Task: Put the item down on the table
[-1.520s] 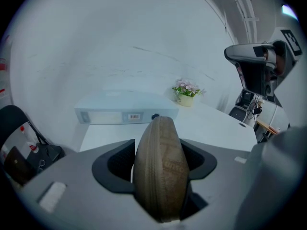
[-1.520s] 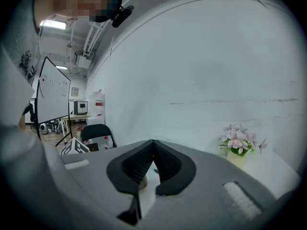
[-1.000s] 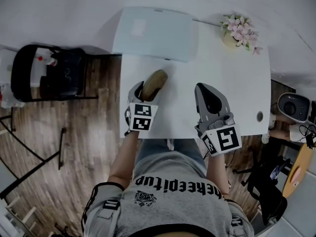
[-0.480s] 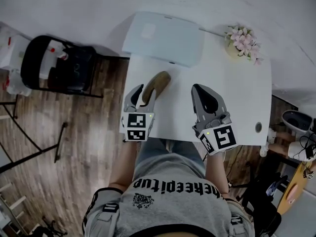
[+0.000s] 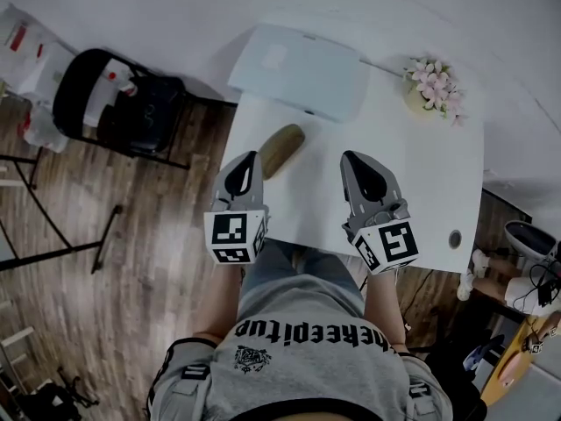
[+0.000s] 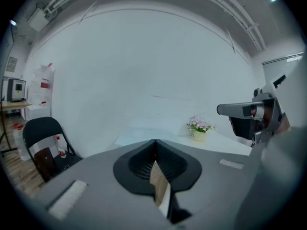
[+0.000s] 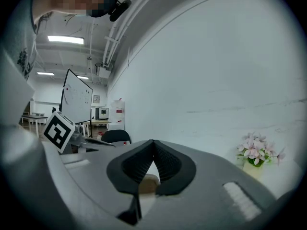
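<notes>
A brown oblong item (image 5: 282, 150) lies on the white table (image 5: 421, 174), near its left edge, with nothing touching it. My left gripper (image 5: 247, 160) hangs just short of the item, on the person's side and a little left, with its jaws shut and empty. In the left gripper view the black pads (image 6: 144, 163) meet along a closed seam. My right gripper (image 5: 352, 159) hovers over the table's middle, to the right of the item, also shut with nothing in it. Its pads (image 7: 169, 166) touch in the right gripper view.
A pale blue tray (image 5: 300, 70) lies at the table's far end. A pot of pink flowers (image 5: 430, 82) stands at the far right corner. A black chair (image 5: 118, 112) sits on the wooden floor to the left. A round hole (image 5: 454, 235) is near the table's right front.
My left gripper let go of the brown item, drew back toward the person and shut. The item stays on the table. The right gripper has barely moved.
</notes>
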Tool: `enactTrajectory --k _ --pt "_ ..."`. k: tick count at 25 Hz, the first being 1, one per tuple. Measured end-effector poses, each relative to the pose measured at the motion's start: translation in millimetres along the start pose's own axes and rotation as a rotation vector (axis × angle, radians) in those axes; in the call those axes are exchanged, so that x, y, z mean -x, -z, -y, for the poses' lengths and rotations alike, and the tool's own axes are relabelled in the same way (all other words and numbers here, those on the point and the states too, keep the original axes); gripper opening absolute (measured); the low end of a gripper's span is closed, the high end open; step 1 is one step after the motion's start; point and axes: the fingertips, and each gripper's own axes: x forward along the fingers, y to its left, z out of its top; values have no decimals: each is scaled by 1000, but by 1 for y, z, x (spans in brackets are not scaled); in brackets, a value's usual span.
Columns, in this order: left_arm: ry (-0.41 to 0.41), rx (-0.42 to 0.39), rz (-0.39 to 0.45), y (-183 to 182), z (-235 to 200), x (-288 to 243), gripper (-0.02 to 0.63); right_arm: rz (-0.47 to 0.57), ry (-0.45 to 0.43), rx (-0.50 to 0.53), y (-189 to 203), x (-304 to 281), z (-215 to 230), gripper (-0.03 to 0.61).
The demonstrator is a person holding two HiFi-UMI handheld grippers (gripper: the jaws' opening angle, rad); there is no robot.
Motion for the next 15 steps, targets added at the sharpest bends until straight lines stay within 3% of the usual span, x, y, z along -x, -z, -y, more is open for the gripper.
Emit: enactTrajectory --k 15 --pt "-86 -6 119 -40 27 47 14 28 -68 8 -3 28 7 2"
